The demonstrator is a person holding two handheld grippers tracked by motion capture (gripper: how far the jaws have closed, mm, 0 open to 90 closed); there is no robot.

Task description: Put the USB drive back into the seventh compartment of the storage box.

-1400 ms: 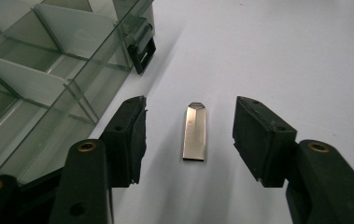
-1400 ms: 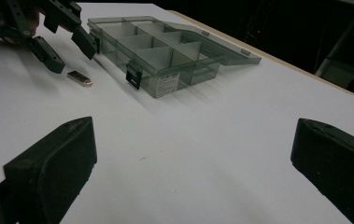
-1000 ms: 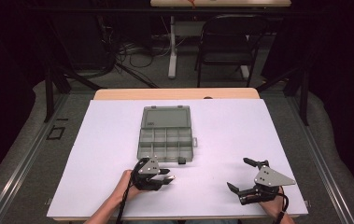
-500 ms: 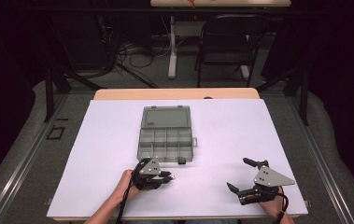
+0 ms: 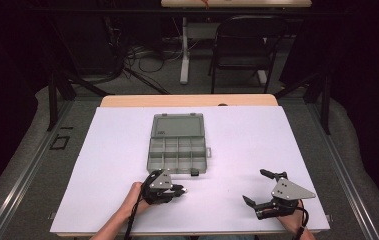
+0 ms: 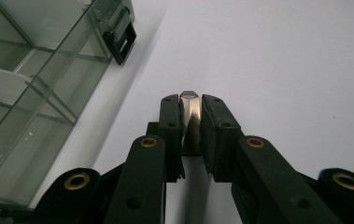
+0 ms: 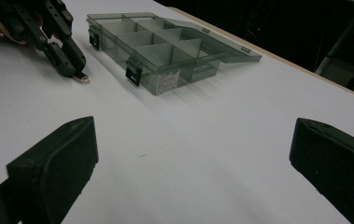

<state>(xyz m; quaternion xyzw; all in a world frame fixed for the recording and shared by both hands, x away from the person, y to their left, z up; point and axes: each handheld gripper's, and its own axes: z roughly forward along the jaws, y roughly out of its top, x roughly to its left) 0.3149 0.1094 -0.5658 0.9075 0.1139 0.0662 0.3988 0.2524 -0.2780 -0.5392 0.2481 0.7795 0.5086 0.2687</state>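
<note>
The left tool point(image 6: 191, 122) has just been closing and now grips a small metal piece point(image 6: 190, 119) on the worktop point(image 5: 257, 145), near the open compartment box point(image 5: 178, 145). The right tool point(image 5: 263, 188), at the near right, stands wide open and empty.

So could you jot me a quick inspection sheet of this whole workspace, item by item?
Surface: white sheet over a wooden table.
Job's things: small flat silvery metal piece; clear grey plastic compartment box, lid open, compartments look empty.
Clutter: nothing seen.
Grippers: left gripper shut on the metal piece, just closed, beside the box's near edge; right gripper resting with jaws wide apart, nothing between them.
Cables: black cable along the left forearm; more on the floor.
Surroundings: dark chair behind the table.
</note>
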